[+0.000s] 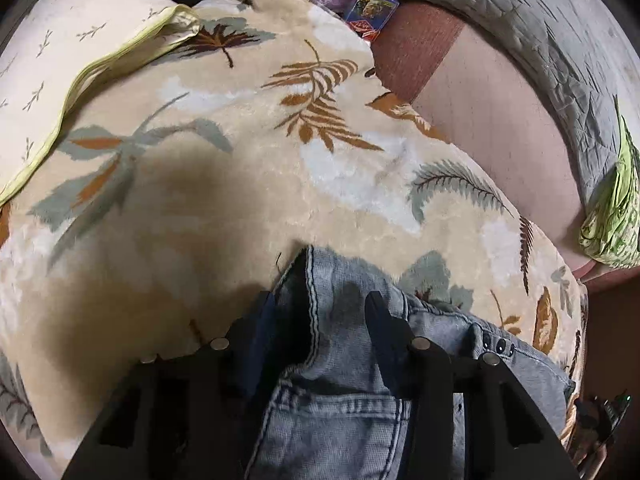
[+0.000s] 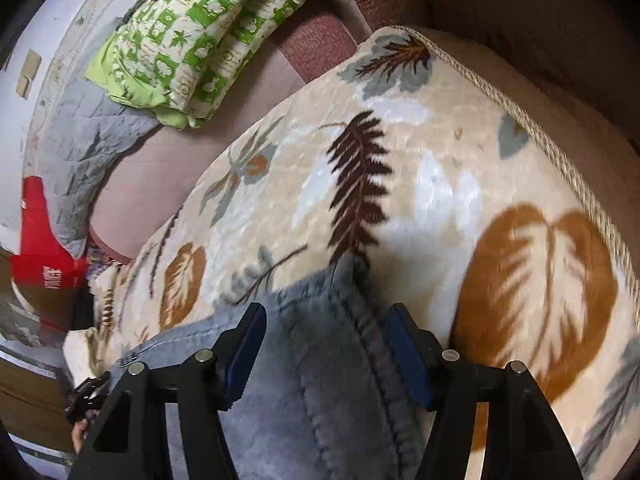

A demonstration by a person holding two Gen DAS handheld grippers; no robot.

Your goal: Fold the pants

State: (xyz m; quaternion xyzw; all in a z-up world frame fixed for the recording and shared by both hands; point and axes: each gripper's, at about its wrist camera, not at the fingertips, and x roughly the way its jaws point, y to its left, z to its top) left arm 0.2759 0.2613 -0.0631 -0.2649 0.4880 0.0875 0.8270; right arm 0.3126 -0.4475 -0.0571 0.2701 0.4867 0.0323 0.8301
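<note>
Grey-blue jeans (image 1: 340,400) lie on a beige leaf-patterned blanket (image 1: 240,184). My left gripper (image 1: 320,304) has its fingers on either side of the waistband near a back pocket, closed on the denim. In the right wrist view my right gripper (image 2: 326,320) holds a bunched seam of the jeans (image 2: 320,360) between its blue pads (image 2: 244,344), over the same blanket (image 2: 440,184).
A cream pillow (image 1: 60,60) lies at the left. A grey quilt (image 1: 540,40) and a green patterned cloth (image 2: 200,40) lie beyond the blanket on a pink mattress (image 1: 500,128). A small box (image 1: 372,12) and a red bag (image 2: 40,248) sit at the far edge.
</note>
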